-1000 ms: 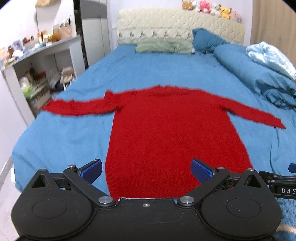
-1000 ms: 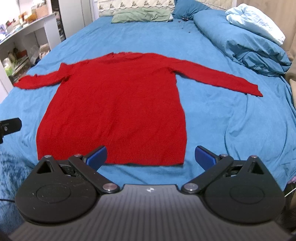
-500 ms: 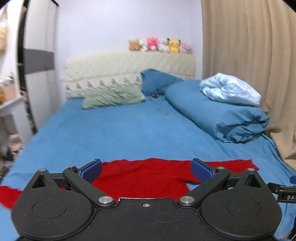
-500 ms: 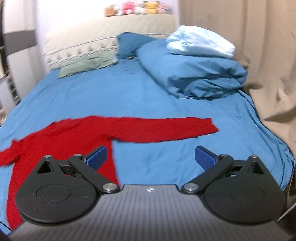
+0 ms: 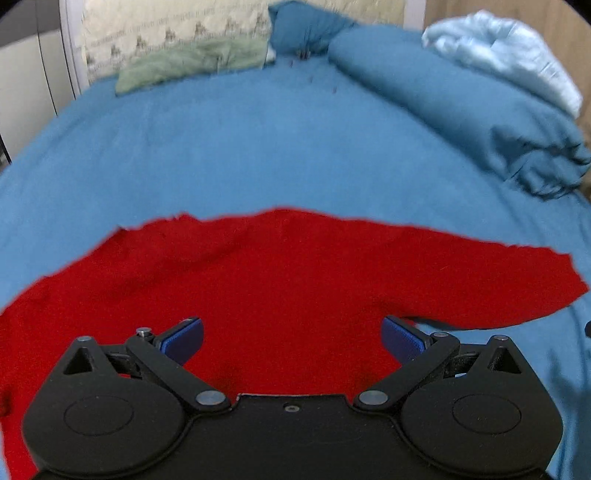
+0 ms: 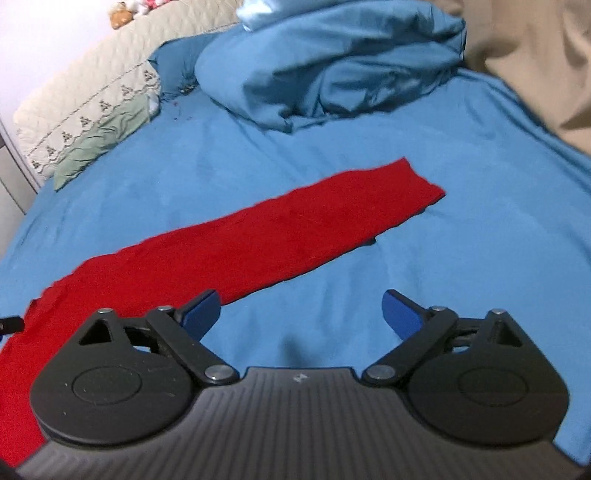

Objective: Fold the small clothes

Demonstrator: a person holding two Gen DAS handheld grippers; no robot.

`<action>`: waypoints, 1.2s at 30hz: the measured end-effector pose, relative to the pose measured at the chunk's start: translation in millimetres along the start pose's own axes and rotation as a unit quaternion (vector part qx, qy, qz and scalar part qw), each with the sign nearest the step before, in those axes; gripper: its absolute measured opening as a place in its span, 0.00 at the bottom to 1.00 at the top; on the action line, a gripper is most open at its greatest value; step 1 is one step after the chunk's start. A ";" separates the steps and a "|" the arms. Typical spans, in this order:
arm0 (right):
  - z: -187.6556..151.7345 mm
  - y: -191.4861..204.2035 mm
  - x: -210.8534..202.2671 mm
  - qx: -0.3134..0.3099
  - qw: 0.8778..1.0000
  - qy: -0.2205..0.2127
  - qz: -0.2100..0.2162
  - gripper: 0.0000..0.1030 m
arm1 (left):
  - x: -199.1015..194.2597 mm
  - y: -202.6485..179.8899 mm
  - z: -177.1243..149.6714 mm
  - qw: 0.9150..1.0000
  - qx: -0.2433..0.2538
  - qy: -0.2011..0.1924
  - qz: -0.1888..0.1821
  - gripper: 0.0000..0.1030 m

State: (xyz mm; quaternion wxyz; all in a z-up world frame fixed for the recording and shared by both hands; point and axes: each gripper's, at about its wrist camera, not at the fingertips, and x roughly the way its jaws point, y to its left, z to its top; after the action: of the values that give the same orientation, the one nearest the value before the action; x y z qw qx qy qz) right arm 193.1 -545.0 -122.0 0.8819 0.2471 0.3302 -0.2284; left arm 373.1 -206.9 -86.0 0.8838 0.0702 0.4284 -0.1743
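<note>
A red knit sweater (image 5: 280, 280) lies flat on the blue bed sheet (image 5: 229, 155), sleeves spread out. My left gripper (image 5: 291, 341) is open and empty, hovering over the sweater's upper body near the right armpit. In the right wrist view the sweater's right sleeve (image 6: 295, 232) runs diagonally up to its cuff (image 6: 417, 184). My right gripper (image 6: 301, 317) is open and empty; its left fingertip (image 6: 201, 314) sits over the sleeve's lower edge, and the rest is over bare sheet.
A rolled blue duvet (image 5: 461, 103) with a pale blue blanket (image 5: 506, 48) lies at the right. A green pillow (image 5: 192, 62) and a blue pillow (image 5: 306, 29) rest against the cream headboard (image 6: 85, 96). A beige curtain (image 6: 535, 55) hangs right of the bed.
Both grippers have moved from the hem up toward the shoulders and tilted back down. The left is now over the upper body, the right over the right sleeve. Both stayed open.
</note>
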 end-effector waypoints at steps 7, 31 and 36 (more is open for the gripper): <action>8.0 -21.5 64.6 0.032 0.999 -0.004 -0.006 0.81 | 71.3 -2.0 -2.5 0.999 -0.007 0.035 0.003 1.00; 85.0 121.3 24.6 -0.076 0.981 -0.107 0.146 0.19 | 57.4 34.2 5.5 1.000 -0.006 0.012 0.018 1.00; 71.2 251.4 0.3 -0.125 0.949 -0.090 0.274 0.19 | 1.6 90.9 -6.5 0.998 -0.024 -0.023 0.045 1.00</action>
State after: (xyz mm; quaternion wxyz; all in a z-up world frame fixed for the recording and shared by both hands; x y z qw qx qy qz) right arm 369.1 -392.4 -3.6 0.9602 0.1949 0.1953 0.0439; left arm 402.8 -121.1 -93.6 0.9017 0.0638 0.4086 -0.1257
